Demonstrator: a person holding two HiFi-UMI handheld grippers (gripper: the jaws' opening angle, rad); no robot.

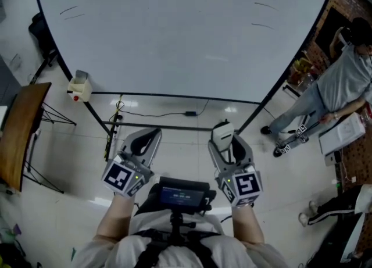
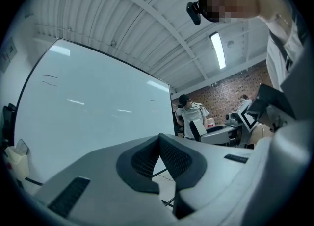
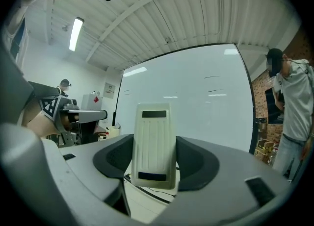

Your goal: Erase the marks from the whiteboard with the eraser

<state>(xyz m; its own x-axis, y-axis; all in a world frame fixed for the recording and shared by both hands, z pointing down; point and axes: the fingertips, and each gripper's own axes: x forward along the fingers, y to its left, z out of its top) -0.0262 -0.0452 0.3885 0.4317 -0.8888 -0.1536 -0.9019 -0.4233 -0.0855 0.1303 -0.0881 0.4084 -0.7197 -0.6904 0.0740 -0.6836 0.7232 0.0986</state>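
A large whiteboard (image 1: 186, 28) on a black frame fills the top of the head view. Short dark marks (image 1: 71, 12) sit near its left edge and more marks (image 1: 264, 15) near its right edge. My right gripper (image 1: 224, 136) is shut on a cream eraser (image 3: 153, 144), which stands up between the jaws, well short of the board. My left gripper (image 1: 145, 142) is shut with nothing in it; its pads (image 2: 169, 157) meet. Both grippers are held low, in front of the board's bottom edge.
A cream box (image 1: 79, 88) hangs by the board's lower left corner. A wooden table (image 1: 20, 133) stands at the left. Cables (image 1: 157, 114) lie on the floor under the board. A person in a grey shirt (image 1: 340, 86) stands at the right, beside a brick wall.
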